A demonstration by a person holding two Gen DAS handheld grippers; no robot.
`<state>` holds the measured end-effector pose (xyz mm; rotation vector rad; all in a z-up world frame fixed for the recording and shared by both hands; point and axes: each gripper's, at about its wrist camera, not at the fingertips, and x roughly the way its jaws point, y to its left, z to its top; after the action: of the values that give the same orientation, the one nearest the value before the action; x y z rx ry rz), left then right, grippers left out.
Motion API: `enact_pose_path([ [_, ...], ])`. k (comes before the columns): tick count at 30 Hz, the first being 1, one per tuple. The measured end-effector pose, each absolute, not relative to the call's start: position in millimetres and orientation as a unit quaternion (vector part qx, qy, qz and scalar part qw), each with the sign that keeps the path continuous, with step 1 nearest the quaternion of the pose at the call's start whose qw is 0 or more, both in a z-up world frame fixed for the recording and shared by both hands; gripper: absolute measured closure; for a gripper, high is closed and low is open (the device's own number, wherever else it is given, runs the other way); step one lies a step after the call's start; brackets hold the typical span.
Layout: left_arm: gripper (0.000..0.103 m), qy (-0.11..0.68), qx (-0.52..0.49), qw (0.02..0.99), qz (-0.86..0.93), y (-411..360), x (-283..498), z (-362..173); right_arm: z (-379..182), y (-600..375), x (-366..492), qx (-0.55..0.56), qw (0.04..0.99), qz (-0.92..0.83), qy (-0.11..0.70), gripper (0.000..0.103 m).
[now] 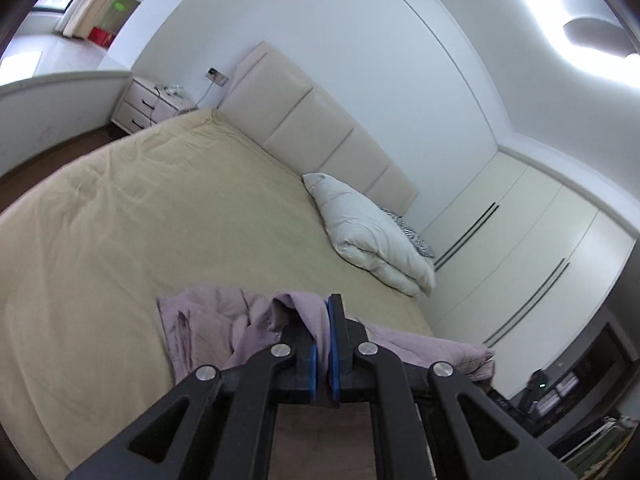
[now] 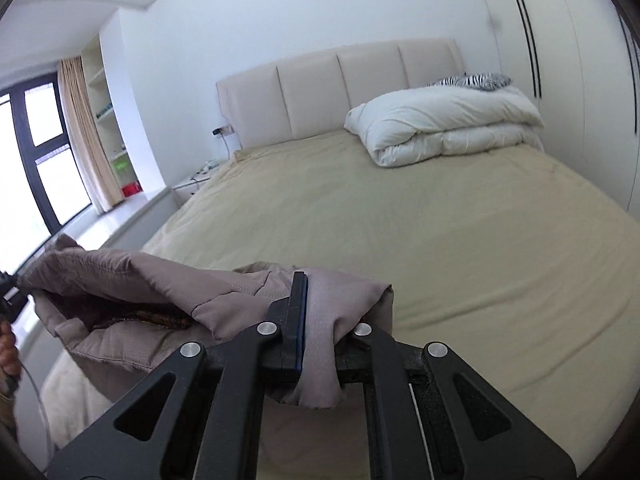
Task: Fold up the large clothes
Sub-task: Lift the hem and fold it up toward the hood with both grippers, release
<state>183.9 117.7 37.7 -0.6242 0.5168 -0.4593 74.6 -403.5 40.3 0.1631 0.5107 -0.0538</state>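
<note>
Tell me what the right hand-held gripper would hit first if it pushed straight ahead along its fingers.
Probably the beige bed sheet. The right hand-held gripper, shut on the mauve garment, points slightly downward over the bare mattress, left of the folded white duvet. Depth is hard to judge.

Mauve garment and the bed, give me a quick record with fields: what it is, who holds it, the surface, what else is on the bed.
garment: mauve padded garment, bunched, unfolded
left hand-held gripper: shut on the garment
right hand-held gripper: shut on the garment
surface: bed with beige sheet
also on bed: folded white duvet, zebra-print pillow behind it
</note>
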Motion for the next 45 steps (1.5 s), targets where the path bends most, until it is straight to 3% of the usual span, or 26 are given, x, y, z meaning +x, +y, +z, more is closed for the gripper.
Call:
enact_pose_path([
  [3,0.097,0.258,-0.281,0.904,-0.191,106,230,24,29,-392,140,0.031,0.962,-0.052,0.265,0.097],
  [13,0.097,0.317,-0.207,0.919,-0.111,70,351,-55,-70,-415,311,0.068,0.936,-0.082,0.335,0.097],
  [18,0.093,0.374,-0.212,0.899,-0.086,68,386,-112,-146,-445,365,0.193,0.898,-0.039,0.393,0.095],
  [21,0.091,0.379,-0.234,0.890,-0.093,75,381,-118,-166,-466,366,0.280,0.882,0.007,0.378,0.093],
  [23,0.075,0.368,-0.230,0.896,-0.092,77,369,-109,-166,-480,355,0.338,0.880,0.035,0.331,0.089],
  [24,0.069,0.361,-0.228,0.900,-0.088,79,362,-103,-163,-484,348,0.363,0.878,0.047,0.308,0.083],
  [26,0.055,0.337,-0.233,0.908,-0.083,82,344,-87,-157,-485,338,0.388,0.873,0.056,0.290,0.060],
  [27,0.054,0.326,-0.232,0.913,-0.079,83,335,-79,-151,-482,333,0.385,0.874,0.050,0.293,0.034],
  [28,0.052,0.314,-0.228,0.918,-0.080,81,326,-70,-145,-477,328,0.373,0.879,0.044,0.294,0.028],
  [36,0.050,0.292,-0.062,0.947,-0.117,-5,309,-37,-84,-357,310,0.163,0.914,0.057,0.367,0.031],
  [39,0.050,0.311,-0.019,0.943,-0.113,-33,320,-54,-91,-293,323,0.074,0.907,0.074,0.408,0.039],
  [45,0.050,0.368,0.034,0.924,-0.097,-60,359,-101,-142,-233,379,-0.003,0.888,0.035,0.459,0.040],
])
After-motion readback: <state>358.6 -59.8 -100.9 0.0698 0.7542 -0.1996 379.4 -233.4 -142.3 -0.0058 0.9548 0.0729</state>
